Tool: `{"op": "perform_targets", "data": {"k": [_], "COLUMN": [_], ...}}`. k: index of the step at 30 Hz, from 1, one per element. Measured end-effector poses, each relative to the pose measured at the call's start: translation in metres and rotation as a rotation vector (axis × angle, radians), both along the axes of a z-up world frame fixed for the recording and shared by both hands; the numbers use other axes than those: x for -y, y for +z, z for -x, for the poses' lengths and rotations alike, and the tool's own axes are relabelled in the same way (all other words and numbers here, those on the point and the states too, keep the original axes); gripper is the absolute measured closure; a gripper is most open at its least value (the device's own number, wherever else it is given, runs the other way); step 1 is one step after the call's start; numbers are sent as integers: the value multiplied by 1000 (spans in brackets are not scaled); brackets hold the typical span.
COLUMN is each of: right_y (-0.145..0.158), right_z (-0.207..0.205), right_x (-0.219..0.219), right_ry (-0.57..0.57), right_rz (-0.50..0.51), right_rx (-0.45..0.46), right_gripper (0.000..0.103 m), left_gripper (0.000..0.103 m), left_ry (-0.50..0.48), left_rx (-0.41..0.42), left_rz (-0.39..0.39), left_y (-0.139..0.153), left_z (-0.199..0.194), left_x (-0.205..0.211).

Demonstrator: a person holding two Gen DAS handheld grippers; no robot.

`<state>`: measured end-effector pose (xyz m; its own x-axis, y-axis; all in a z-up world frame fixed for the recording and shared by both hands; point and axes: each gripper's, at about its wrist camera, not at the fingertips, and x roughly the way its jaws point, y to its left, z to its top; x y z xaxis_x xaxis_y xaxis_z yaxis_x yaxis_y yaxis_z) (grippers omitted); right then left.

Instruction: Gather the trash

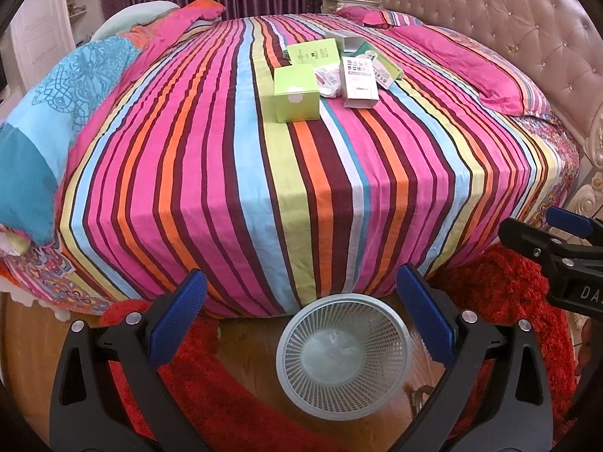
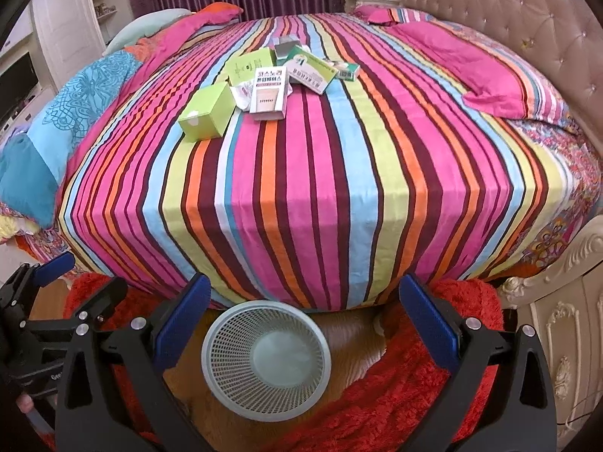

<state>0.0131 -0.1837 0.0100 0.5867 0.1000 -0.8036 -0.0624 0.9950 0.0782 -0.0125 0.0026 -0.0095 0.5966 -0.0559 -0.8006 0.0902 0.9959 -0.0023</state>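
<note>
Left gripper (image 1: 301,301): jaws spread wide, nothing between the blue pads (image 1: 177,316). Right gripper (image 2: 304,307): same, wide apart and holding nothing. Both held level side by side, near edge, pointing far.

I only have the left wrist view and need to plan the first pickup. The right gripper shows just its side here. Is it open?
Observer: Yes. In the right wrist view, the right gripper has its fingers wide apart, with nothing between them.
Operator: What's on the floor to the right of the basket? That gripper blocks it for me.
Observer: A red rug lies to the right of the basket and reaches a cream carved cabinet.
</note>
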Motion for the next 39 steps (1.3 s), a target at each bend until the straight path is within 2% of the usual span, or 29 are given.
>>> {"op": "perform_targets", "data": {"k": [8, 13, 16, 18, 26, 33, 39], "right_y": [-3, 2, 2, 5, 19, 12, 1], "right_z": [-17, -36, -55, -68, -121, -172, -214], "right_x": [4, 10, 16, 17, 0, -13, -25], "right_ry": [-1, -16, -46, -56, -22, -4, 12], "right_rz": [-37, -135, -221, -241, -146, -124, -100], "right_rx": [13, 36, 5, -3, 75, 68, 21], "right_gripper": [7, 7, 7, 7, 7, 7, 7], "left_gripper": [6, 6, 6, 6, 6, 6, 6], "left_ry": [-1, -6, -4, -6, -4, 25, 36], "left_rx": [12, 26, 47, 60, 90, 74, 55], "left_rz": [31, 9, 6, 15, 5, 17, 28], "left_y": [0, 0, 3, 6, 6, -5, -14], "left_z": [-25, -51, -67, -78, -138, -185, -219], "left_x": [-5, -2, -1, 0, 9, 10, 9]}}
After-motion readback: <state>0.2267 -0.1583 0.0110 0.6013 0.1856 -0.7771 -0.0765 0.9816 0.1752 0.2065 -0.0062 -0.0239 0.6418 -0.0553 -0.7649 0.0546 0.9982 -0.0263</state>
